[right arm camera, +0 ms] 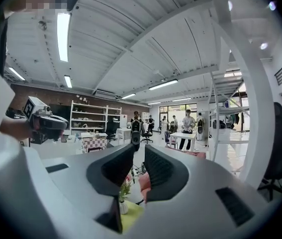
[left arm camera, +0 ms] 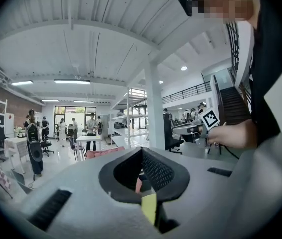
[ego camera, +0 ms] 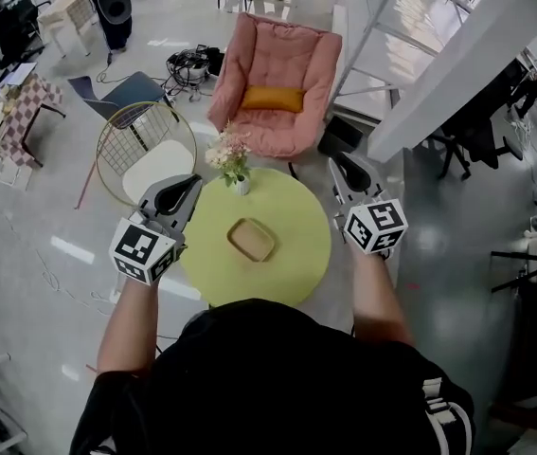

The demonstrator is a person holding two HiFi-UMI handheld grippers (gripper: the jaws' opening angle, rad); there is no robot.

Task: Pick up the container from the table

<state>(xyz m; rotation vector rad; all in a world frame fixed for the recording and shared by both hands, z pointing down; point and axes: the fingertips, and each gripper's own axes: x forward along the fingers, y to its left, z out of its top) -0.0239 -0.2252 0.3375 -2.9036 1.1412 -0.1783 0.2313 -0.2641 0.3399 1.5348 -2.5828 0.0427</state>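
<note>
Hovering beside the left edge of the round yellow-green table [ego camera: 301,254], left gripper [ego camera: 192,183] has its jaw tips together, nothing between them. Right gripper [ego camera: 337,166] is beside the right edge, with a narrow gap and empty. Tan container [ego camera: 251,239] sits near the table's middle, between the 2 grippers, apart from both. Flower vase [ego camera: 240,186] at far edge; pink armchair [ego camera: 282,74] beyond.

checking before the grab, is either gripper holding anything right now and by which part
Nothing is held. The left gripper and right gripper are both empty, one at each side of the table; the container lies untouched on it.
</note>
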